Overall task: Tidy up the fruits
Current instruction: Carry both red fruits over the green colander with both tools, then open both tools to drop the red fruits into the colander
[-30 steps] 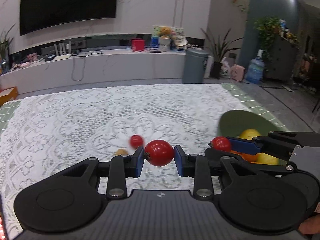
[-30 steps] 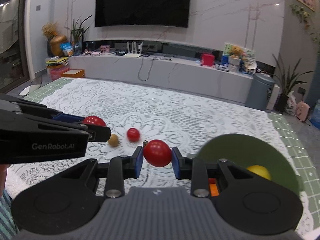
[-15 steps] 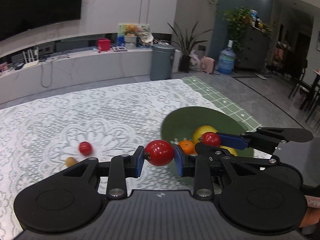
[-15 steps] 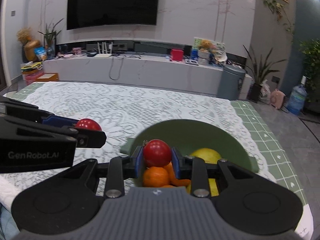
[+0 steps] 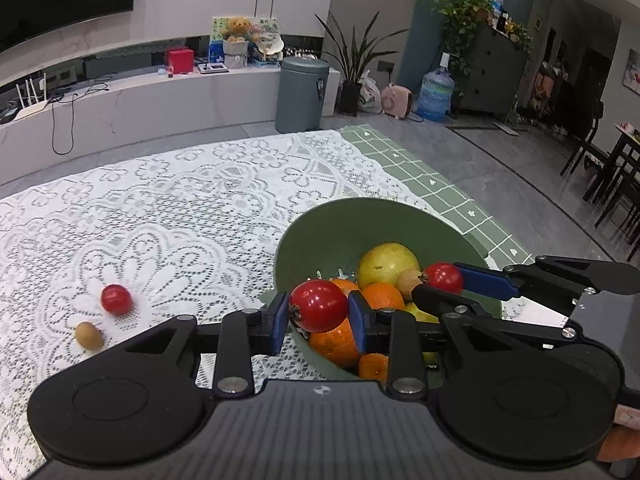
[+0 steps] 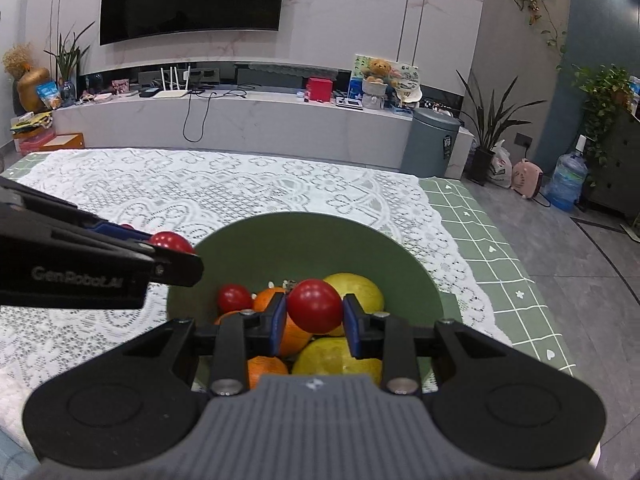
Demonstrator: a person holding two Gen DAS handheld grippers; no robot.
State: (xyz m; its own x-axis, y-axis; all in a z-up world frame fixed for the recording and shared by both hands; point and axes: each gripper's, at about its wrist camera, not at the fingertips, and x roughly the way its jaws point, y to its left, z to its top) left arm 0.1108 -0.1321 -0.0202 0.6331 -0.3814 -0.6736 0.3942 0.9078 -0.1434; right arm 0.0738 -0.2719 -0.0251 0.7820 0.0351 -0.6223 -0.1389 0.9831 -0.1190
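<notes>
The left gripper [image 5: 319, 317] clamps a red tomato [image 5: 319, 305] just over the green bowl's [image 5: 320, 232] near rim. The right gripper [image 6: 315, 317] pinches another tomato [image 6: 315, 305] above the bowl's piled fruit.

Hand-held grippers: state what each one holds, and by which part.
The left hand-held gripper pinches a red tomato by its sides. The right hand-held gripper pinches another red tomato likewise.

"GenRobot.AI" in grey letters, side of left tongs [image 6: 176, 268]

bowl [image 6: 304, 232] near rim hidden, loose tomato [image 5: 116, 299] blurred
</notes>
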